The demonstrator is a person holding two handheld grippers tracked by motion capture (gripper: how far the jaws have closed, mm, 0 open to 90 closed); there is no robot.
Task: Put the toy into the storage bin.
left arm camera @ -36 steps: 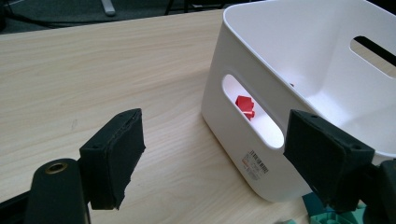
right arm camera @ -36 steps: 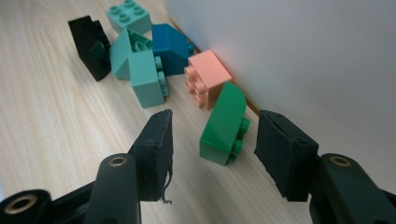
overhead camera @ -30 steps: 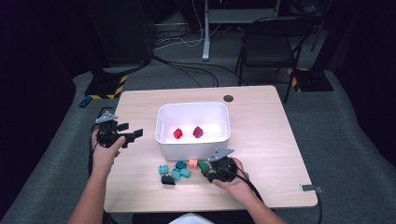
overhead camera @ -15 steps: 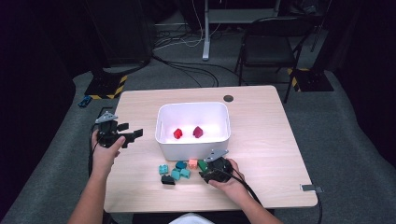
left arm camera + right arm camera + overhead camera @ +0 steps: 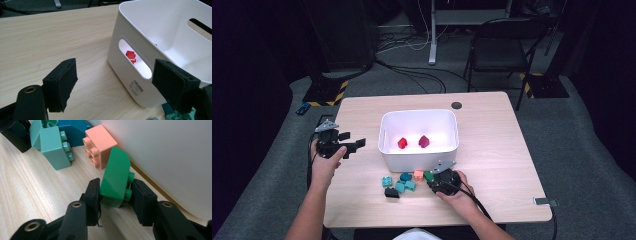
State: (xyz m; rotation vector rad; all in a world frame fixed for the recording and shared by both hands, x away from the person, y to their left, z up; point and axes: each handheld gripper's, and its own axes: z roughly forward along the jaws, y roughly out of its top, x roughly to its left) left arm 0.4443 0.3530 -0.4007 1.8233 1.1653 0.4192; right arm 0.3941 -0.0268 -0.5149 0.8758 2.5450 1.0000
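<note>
A white bin (image 5: 387, 150) stands mid-table with two red bricks (image 5: 402, 143) (image 5: 424, 141) inside. Loose bricks lie in front of it: a pink one (image 5: 100, 145), teal ones (image 5: 51, 143), a blue one (image 5: 72, 131) and a black one (image 5: 16, 137). My right gripper (image 5: 115, 192) is shut on a green brick (image 5: 116, 180) right beside the bin's front wall, low at the table. My left gripper (image 5: 115, 82) is open with nothing between its jaws, left of the bin (image 5: 150, 32); a red brick (image 5: 130, 55) shows through the bin's handle slot.
A dark round grommet (image 5: 456, 105) sits at the table's far edge. A small grey tag (image 5: 546, 202) hangs at the front right corner. A chair (image 5: 497, 55) and floor cables lie beyond the table. Bare tabletop (image 5: 492, 145) spreads right of the bin.
My right gripper has crept left toward the loose bricks in front of the bin. The left gripper has stayed put.
</note>
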